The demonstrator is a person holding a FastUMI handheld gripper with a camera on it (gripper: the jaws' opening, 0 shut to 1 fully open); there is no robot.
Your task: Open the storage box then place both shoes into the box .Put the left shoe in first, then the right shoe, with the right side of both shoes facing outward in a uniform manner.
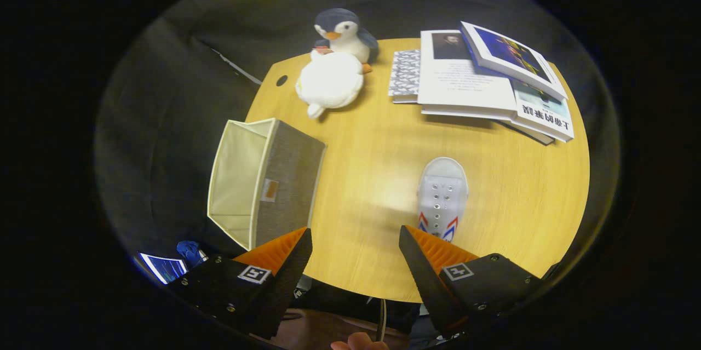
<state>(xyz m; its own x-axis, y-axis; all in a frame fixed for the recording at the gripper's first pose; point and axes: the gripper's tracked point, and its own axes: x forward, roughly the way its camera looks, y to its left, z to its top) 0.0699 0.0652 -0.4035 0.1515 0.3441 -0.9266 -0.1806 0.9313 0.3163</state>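
The round wooden table (pixel 372 175) lay below me, taking up most of what I saw. On its left edge stood the storage box (pixel 263 183), grey cloth outside and pale lining inside, tipped so its open mouth faced away to the left; I could see nothing inside it, though part of the interior was hidden from me. At the far right of the table sat a stack of books (pixel 487 84), several overlapping, the top one angled across the others. At the far side, near the middle, a white plush toy (pixel 329 81) lay touching a penguin plush (pixel 342 32) that stood just behind it. One white shoe (pixel 442 196) with red and blue marks near its heel rested on the table, toe pointing away from me, just ahead of my right finger and well apart from the box. My gripper (pixel 356 246) hung above the near edge of the table with its fingers spread wide and nothing between them. A fingertip (pixel 358 342) showed beneath the gripper, at the very near edge.
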